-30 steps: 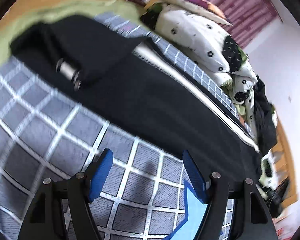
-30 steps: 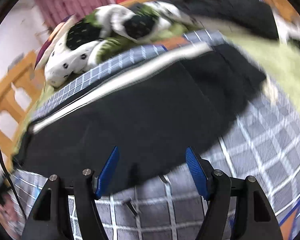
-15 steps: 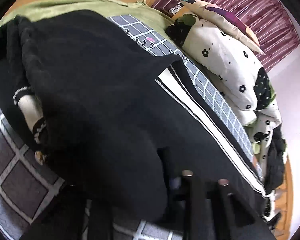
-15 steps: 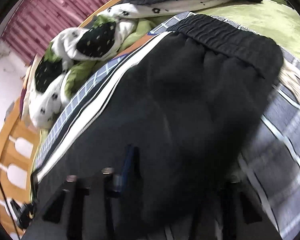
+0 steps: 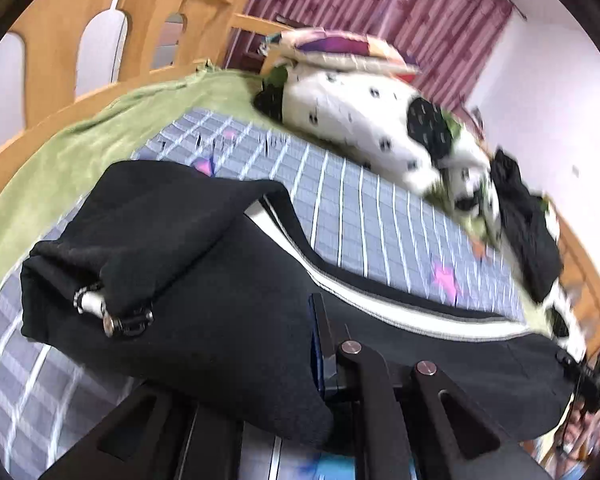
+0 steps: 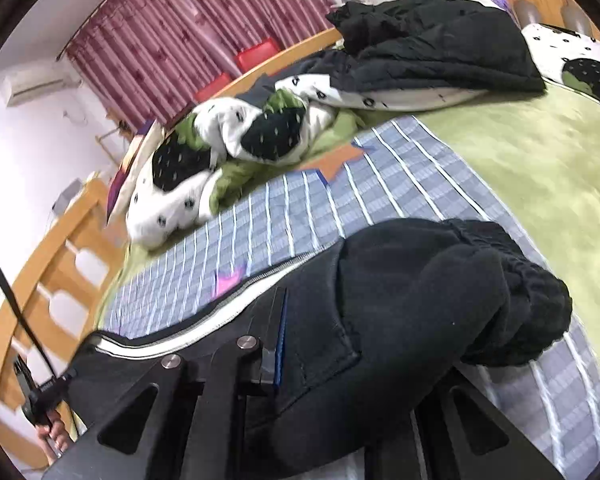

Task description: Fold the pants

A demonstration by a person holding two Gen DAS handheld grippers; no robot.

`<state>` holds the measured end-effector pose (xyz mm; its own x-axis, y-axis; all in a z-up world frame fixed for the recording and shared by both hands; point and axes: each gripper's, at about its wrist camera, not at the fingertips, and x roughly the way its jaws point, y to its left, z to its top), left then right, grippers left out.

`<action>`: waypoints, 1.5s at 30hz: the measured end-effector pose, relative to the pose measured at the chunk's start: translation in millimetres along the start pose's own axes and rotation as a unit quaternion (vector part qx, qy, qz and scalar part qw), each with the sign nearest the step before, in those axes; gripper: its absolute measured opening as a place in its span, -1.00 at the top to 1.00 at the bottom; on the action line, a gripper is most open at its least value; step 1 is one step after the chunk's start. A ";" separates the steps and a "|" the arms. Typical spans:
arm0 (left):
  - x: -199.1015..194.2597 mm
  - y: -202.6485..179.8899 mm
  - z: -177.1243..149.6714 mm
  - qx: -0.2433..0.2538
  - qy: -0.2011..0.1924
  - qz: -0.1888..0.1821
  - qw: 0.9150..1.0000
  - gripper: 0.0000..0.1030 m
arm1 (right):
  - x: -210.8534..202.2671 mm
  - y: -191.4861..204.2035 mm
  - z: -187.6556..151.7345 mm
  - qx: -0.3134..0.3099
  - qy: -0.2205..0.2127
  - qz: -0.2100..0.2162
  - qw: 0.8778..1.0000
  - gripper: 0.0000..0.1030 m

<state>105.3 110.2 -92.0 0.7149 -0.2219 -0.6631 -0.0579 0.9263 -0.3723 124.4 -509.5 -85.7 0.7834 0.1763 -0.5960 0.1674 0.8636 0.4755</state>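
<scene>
Black pants (image 5: 228,280) with a white side stripe (image 5: 400,312) are lifted off the checked blue sheet (image 5: 364,208). My left gripper (image 5: 300,360) is shut on the near edge of the cloth, which drapes over and hides its left finger. A drawstring with metal tip (image 5: 100,308) hangs at the left. In the right wrist view the pants (image 6: 400,312) bunch at the elastic waistband (image 6: 532,300). My right gripper (image 6: 320,360) is shut on the cloth, its right finger hidden under it.
A spotted white duvet (image 5: 360,120) and pillow (image 5: 340,48) lie at the far side of the bed. A black garment pile (image 6: 432,48) sits on the green blanket (image 6: 540,152). A wooden bed frame (image 5: 60,40) borders the bed.
Both grippers went from open above the sheet to shut on the pants' near edge and have lifted it. The views now tilt up toward the far side of the bed.
</scene>
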 end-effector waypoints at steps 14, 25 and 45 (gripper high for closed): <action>1.6 36.7 -70.7 -0.008 0.075 0.052 0.996 -0.08 | -23.9 -64.3 -87.7 0.032 0.059 -0.093 0.993 -0.10; -60.0 36.6 -82.8 0.025 -0.003 0.109 0.994 -0.17 | -7.2 -104.9 -20.5 0.103 -0.033 -0.132 0.985 0.27; 4.0 92.4 44.1 0.004 -0.074 0.162 0.984 0.78 | -73.9 8.1 -72.5 -0.029 -0.021 -0.209 0.977 -0.01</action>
<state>133.5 208.4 -100.3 0.7539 0.1322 -0.6435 -0.2945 0.9436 -0.1512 24.5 -481.3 -84.7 0.6772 -0.2163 -0.7033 0.4448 0.8817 0.1571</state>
